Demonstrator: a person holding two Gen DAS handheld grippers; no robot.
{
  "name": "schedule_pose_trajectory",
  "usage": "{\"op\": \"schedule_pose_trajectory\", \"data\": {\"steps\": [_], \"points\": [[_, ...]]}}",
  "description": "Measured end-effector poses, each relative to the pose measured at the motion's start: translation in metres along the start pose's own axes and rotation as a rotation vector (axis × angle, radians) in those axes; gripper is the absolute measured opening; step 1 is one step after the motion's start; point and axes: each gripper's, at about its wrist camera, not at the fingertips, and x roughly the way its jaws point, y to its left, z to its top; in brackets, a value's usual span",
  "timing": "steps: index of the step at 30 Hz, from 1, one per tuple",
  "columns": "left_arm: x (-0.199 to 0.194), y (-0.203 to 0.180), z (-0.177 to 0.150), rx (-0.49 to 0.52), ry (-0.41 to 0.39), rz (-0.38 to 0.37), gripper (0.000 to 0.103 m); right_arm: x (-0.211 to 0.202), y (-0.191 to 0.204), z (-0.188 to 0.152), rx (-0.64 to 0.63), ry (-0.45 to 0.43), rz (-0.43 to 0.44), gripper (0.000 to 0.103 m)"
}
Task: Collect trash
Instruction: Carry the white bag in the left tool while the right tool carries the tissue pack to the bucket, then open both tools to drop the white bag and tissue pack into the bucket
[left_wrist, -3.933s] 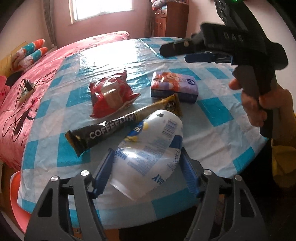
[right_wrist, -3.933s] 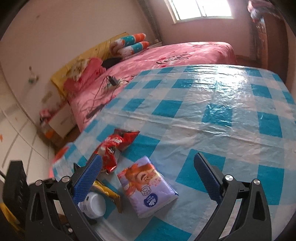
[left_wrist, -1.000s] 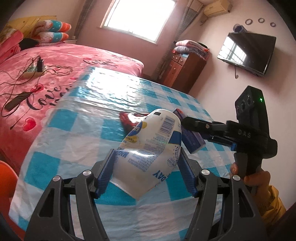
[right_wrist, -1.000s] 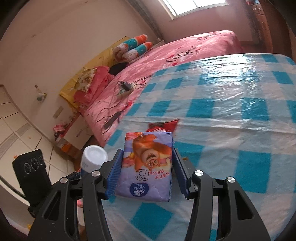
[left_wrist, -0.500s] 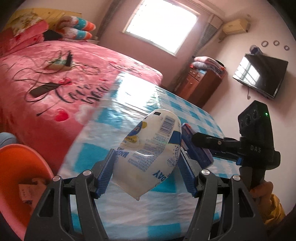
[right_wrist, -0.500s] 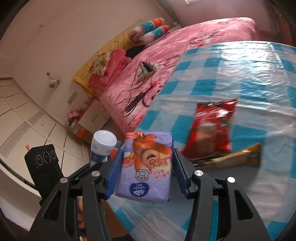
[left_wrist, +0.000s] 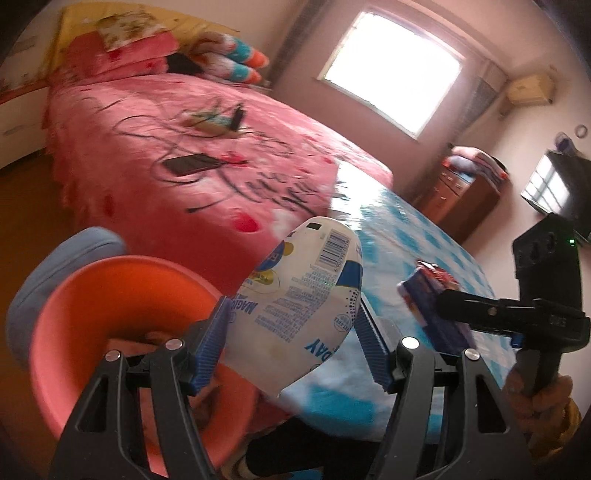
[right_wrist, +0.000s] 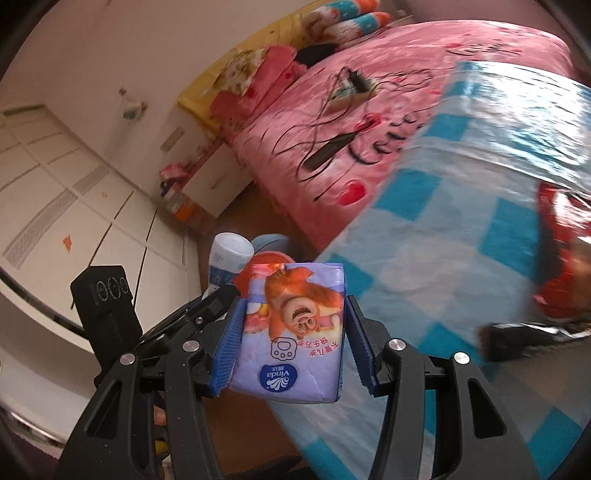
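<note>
The left hand-held gripper (left_wrist: 295, 332) was clamped on a squashed white bottle (left_wrist: 299, 306), both blue pads pressed against its sides. It hung beyond the edge of the surface (left_wrist: 402, 240), with an orange bin (left_wrist: 92, 314) directly below and left of the jaws and bare floor (left_wrist: 29, 199) open further left. The checked edge of the surface ran just right of the bottle.

The right hand-held gripper (right_wrist: 291, 339) held a purple tissue pack (right_wrist: 291, 332) squarely between its pads. It stood at the corner of the surface (right_wrist: 424, 258), the left hand-held gripper and bottle (right_wrist: 229, 254) just ahead and left, and part of the bin (right_wrist: 271, 256) visible past the pack. A red snack bag (right_wrist: 565, 258) and a dark sachet (right_wrist: 517, 338) lay on the surface to the right.

Half a second earlier the bin showed only at the lower left corner of the left view; it now filled that side. In the right view, the red bag had shifted from centre to the far right edge. Both grips were unchanged.
</note>
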Motion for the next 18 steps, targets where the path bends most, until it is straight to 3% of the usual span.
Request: {"op": "schedule_pose_trajectory", "data": {"steps": [15, 17, 18], "points": [[-0.005, 0.090, -0.012, -0.187, 0.015, 0.200, 0.067, 0.073, 0.069, 0.011, -0.132, 0.104, 0.062, 0.058], [-0.004, 0.099, -0.014, -0.215, 0.026, 0.232, 0.068, 0.082, 0.074, 0.012, -0.132, 0.114, 0.071, 0.076], [-0.004, 0.102, -0.014, -0.228, 0.029, 0.247, 0.072, 0.083, 0.075, 0.012, -0.127, 0.109, 0.065, 0.079]]}}
